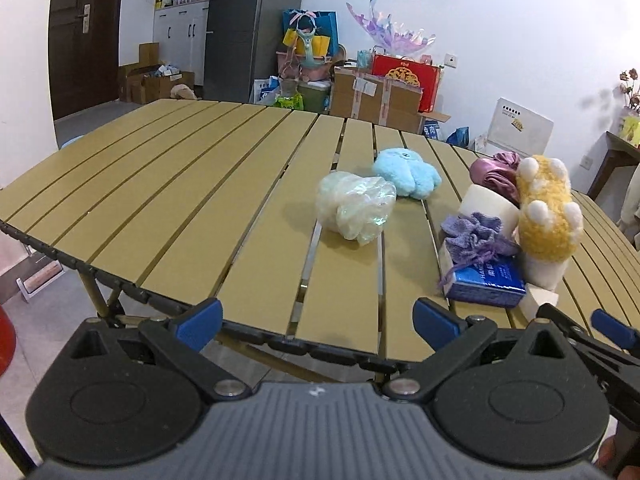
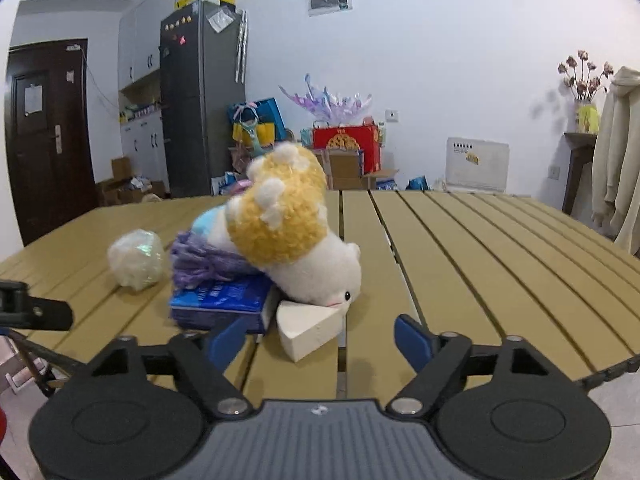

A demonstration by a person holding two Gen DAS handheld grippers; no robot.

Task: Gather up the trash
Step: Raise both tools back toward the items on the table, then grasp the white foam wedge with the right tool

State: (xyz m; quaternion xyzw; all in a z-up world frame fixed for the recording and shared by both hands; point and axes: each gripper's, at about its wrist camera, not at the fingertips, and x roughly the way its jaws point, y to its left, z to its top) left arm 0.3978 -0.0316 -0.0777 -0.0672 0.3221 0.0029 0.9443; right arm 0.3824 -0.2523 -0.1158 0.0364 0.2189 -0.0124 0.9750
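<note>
Crumpled clear plastic wrap (image 1: 354,206) lies on the slatted tabletop (image 1: 180,200); both tools, left tool (image 1: 318,322) and right tool (image 2: 320,340), gape empty, best approaching it low.

White walls (image 2: 460,60), dark door (image 2: 44,132), grey fridge (image 2: 200,96), tiled floor (image 1: 52,320).

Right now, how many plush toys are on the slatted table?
2: a light-blue plush lying behind the crumpled plastic bag, and a yellow-and-white plush leaning on the blue tissue pack. Others may be hidden behind the pile.
</note>
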